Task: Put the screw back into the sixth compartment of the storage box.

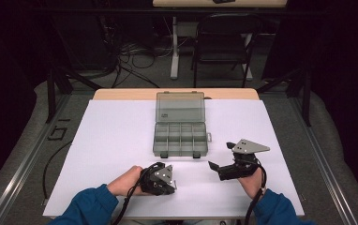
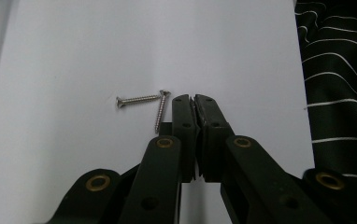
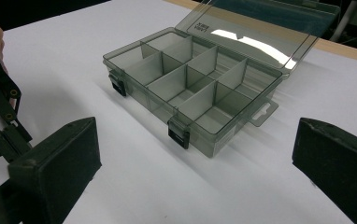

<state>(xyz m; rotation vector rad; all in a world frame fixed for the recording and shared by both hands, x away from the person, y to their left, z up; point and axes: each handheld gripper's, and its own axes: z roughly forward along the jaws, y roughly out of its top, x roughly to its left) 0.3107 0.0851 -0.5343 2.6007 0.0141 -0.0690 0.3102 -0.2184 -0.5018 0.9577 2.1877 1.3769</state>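
Near the front edge of the table [image 1: 121, 140], the clenched, empty left gripper [image 2: 194, 99] sits just right of two screws [image 2: 141, 99]; the released right gripper [image 3: 190, 154] faces the open box [image 3: 193, 88].

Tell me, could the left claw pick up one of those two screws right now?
Probably not as it stands. The left claw is shut, with both screws lying just beside its tips on the white sheet. Nothing blocks them, but it would have to open and shift over first.

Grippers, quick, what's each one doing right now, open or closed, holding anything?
Left gripper: closed, nothing visible between the jaws; two screws lie just beside its tips.
Right gripper: open, empty.
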